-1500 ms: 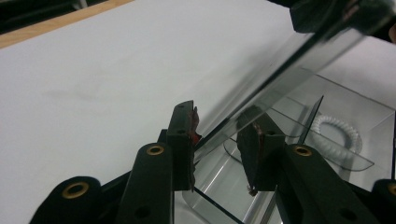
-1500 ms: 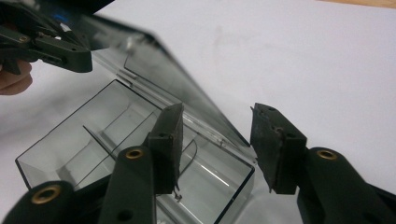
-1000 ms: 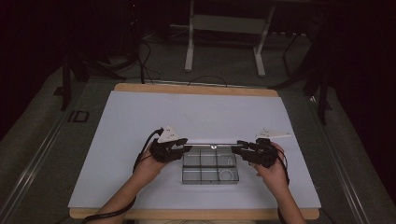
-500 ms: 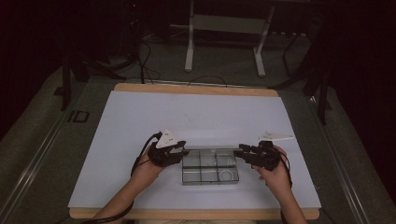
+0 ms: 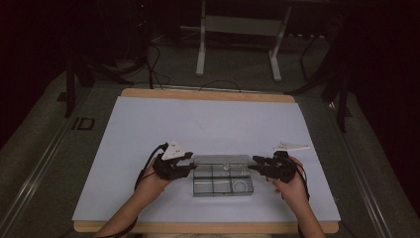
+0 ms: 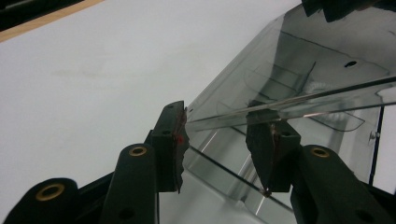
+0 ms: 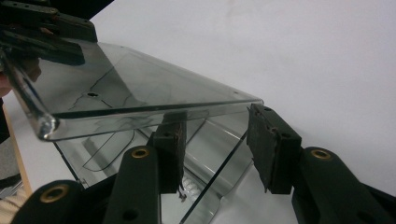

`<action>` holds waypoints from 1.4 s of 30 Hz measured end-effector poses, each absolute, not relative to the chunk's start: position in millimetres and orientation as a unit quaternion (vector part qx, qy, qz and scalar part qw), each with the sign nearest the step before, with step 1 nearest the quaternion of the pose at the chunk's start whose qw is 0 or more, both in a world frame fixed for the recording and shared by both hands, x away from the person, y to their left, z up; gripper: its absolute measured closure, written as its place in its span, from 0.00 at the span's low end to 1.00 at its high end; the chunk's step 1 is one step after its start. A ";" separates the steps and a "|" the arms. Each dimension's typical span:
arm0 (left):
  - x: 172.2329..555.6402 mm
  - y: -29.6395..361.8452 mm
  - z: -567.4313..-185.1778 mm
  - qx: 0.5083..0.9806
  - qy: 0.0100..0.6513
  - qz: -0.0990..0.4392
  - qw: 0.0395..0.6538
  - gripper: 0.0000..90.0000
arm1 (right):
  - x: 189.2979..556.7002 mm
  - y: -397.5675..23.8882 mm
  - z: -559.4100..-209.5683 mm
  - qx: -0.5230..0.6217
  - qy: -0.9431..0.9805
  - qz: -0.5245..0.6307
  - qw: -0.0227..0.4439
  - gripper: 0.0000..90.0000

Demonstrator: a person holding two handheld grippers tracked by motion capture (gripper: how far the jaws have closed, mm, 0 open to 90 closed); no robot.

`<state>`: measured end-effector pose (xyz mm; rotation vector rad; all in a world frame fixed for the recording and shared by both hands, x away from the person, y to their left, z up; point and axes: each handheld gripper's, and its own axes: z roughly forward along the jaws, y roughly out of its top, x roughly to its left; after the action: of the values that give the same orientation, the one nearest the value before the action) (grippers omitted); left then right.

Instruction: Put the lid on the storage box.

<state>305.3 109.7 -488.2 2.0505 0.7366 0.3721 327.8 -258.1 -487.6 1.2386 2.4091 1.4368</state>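
A clear plastic compartment box [image 5: 222, 179] sits on the white bench [image 5: 208, 124] near its front edge, lid [image 6: 299, 70] raised. The left claw [image 5: 190, 166] has just been opening, its jaws straddling the lid's edge, apparently without pressing. The right claw [image 5: 251, 166] straddles the opposite end, jaws apart. "ID" [image 5: 82, 123] is readable left of the bench.

A clear, smoke-grey organiser box [image 5: 222, 178] sits on a pale blue-white worktop [image 5: 208, 124] edged in light wood, between black fingers [image 6: 170, 142] with brass-coloured rivets and pale grey top plates [image 5: 176, 149].
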 end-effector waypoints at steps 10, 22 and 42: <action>302.3 112.3 -494.3 0.833 0.300 0.140 0.443 0.64 | 324.4 -264.2 -496.6 0.412 0.781 0.469 0.028 0.64; 301.1 114.8 -503.4 0.834 0.310 0.133 0.437 0.64 | 323.3 -270.0 -504.0 0.420 0.782 0.460 0.023 0.64; 300.4 116.6 -513.4 0.836 0.325 0.124 0.425 0.64 | 321.9 -272.6 -513.8 0.424 0.787 0.447 0.016 0.63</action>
<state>300.4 116.6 -513.4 2.0905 0.8117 0.3099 321.9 -272.6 -513.8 1.3193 2.4483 1.3899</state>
